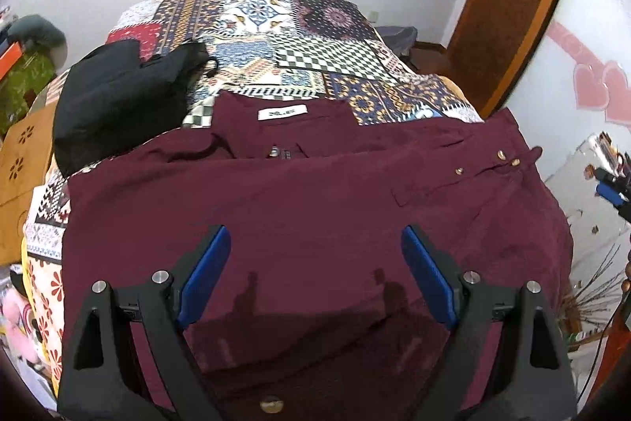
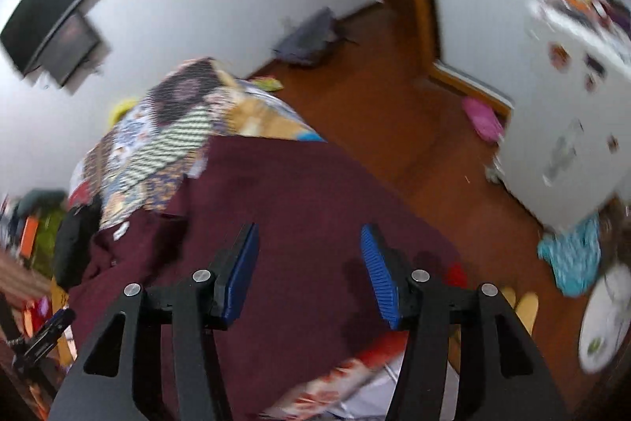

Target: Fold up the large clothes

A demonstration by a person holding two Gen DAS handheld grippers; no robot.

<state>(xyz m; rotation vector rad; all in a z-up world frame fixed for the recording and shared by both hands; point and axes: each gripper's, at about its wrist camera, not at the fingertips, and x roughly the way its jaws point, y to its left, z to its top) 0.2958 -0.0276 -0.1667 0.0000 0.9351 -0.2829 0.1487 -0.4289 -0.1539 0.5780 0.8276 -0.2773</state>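
A large maroon garment [image 1: 315,200] lies spread across the patchwork bedspread [image 1: 276,26], white neck label at the far edge, gold buttons on a cuff at the right. My left gripper [image 1: 315,243] is open and empty, its blue pads [image 1: 205,275] hovering above the garment's near middle. In the right wrist view the same garment [image 2: 299,200] covers the bed's near corner. My right gripper [image 2: 309,239] is open and empty above it, near the bed's right edge. That view is blurred.
A black garment [image 1: 118,97] lies bunched on the bed's far left. A wooden door [image 1: 508,6] stands right of the bed. Wooden floor [image 2: 394,113] with a pink item [image 2: 483,119], blue cloth [image 2: 572,259] and a white cabinet [image 2: 572,129] lies to the right.
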